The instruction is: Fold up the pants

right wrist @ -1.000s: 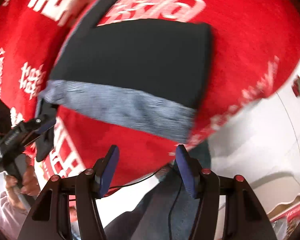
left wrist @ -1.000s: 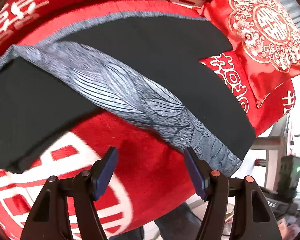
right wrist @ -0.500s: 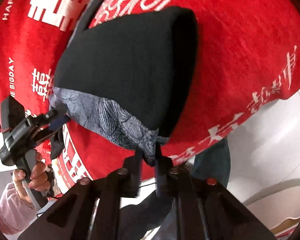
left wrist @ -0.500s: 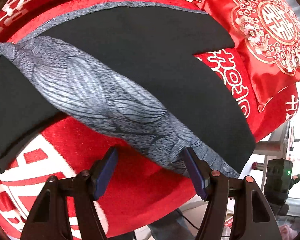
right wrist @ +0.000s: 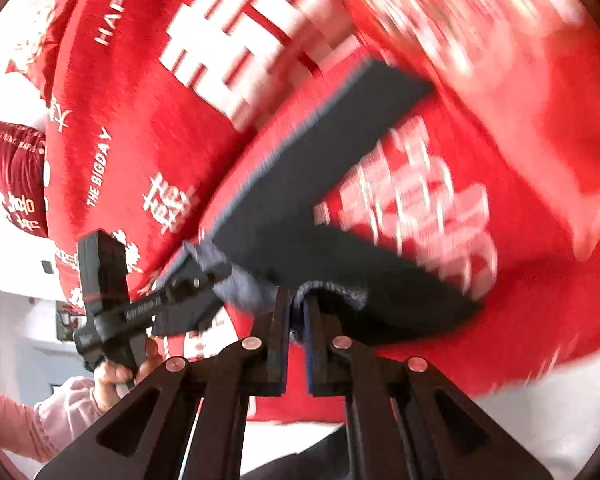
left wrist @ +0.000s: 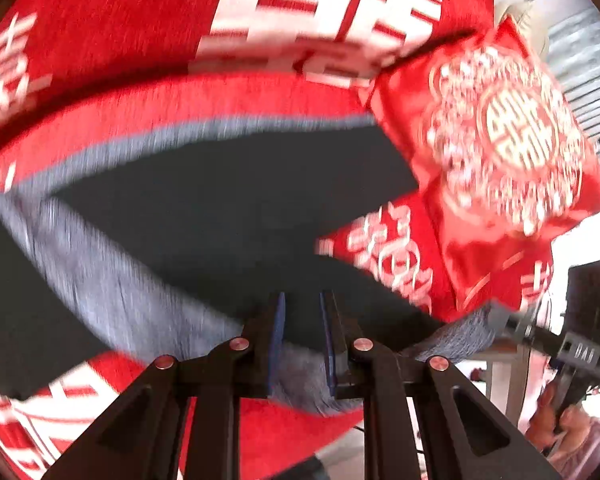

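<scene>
The pants (left wrist: 228,208) are black with a grey patterned waistband (left wrist: 112,292) and lie on a red bed cover. My left gripper (left wrist: 302,320) is shut on the waistband edge, fabric between its blue pads. My right gripper (right wrist: 296,312) is shut on the other waistband corner (right wrist: 332,292), lifted off the bed. The black legs (right wrist: 320,148) stretch away from it. The left gripper also shows in the right wrist view (right wrist: 204,280), clamped on the grey band. Both views are blurred by motion.
A red bed cover (left wrist: 120,40) with white characters lies under the pants. A red embroidered pillow (left wrist: 500,140) sits at the far right of the bed. The bed's front edge is just below both grippers. A dark stand (left wrist: 588,320) is beyond the bed at right.
My left gripper has closed on the waistband, having been open half a second ago. My right gripper stays shut on its corner. Both have lifted the band and the views have swung.
</scene>
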Available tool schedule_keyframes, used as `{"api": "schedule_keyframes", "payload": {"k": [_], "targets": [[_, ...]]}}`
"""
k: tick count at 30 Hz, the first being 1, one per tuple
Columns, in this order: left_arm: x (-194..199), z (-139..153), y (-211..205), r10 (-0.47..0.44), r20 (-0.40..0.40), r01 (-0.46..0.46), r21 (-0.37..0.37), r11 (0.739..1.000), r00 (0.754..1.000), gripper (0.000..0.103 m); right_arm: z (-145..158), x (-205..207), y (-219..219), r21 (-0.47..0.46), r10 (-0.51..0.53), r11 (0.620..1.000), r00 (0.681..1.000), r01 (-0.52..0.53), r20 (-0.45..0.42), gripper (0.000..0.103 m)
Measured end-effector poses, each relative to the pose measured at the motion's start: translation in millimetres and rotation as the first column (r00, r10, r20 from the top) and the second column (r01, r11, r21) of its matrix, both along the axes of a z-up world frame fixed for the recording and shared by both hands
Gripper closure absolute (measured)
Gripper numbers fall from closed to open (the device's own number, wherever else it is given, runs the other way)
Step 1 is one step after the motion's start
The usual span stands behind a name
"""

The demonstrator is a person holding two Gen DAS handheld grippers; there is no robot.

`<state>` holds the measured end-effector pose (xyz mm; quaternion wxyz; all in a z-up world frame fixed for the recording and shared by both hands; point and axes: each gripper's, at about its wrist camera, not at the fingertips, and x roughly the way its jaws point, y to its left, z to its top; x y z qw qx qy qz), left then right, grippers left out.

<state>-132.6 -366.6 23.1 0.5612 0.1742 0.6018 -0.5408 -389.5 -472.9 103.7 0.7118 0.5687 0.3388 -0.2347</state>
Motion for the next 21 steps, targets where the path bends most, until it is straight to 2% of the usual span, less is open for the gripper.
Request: {"api": "schedule_keyframes", "payload": {"k": [3, 7, 10, 14, 16, 18, 21], "targets": [[15.6, 9.9, -29.3, 0.026, 0.042, -0.026, -0.022, 0.999, 0.999, 0.084, 8.0, 18.0, -57.8, -0.067, 0.045, 0.997, 0.999, -0.047, -0.030, 0.097], [36.5, 29.3, -41.7, 0.062, 0.128, -0.054, -0.066, 0.996, 0.990, 0.084, 6.8, 44.3, -118.4, -0.104, 0.075, 0.991, 0.994, -0.082, -0.074, 0.097], [47.4, 28.3, -38.8, 0.076, 0.176, -0.072, -0.034, 0.997, 0.981, 0.084, -0.8, 53.1, -135.9, -0.077, 0.091, 0.992, 0.993, -0.097, -0.080, 0.097], [53.7, 25.7, -23.1, 0.097, 0.224, -0.101, 0.010, 0.995, 0.970, 0.084, 3.0, 74.2, -161.2, -0.141, 0.137, 0.978, 0.983, -0.153, -0.120, 0.097], [53.9, 26.9, -14.5, 0.112, 0.233, -0.120, 0.020, 0.993, 0.966, 0.084, 5.7, 80.8, -180.1, -0.152, 0.125, 0.978, 0.987, -0.140, -0.104, 0.097], [54.1, 27.9, -5.5, 0.141, 0.239, -0.154, 0.035, 0.987, 0.961, 0.084, 9.1, 90.6, -197.4, -0.182, 0.138, 0.970, 0.980, -0.163, -0.140, 0.097], [50.6, 20.8, 6.3, 0.169, 0.226, -0.187, 0.063, 0.980, 0.959, 0.084, 9.9, 101.2, -202.6, -0.186, 0.219, 0.949, 0.957, -0.254, -0.189, 0.093]]}}
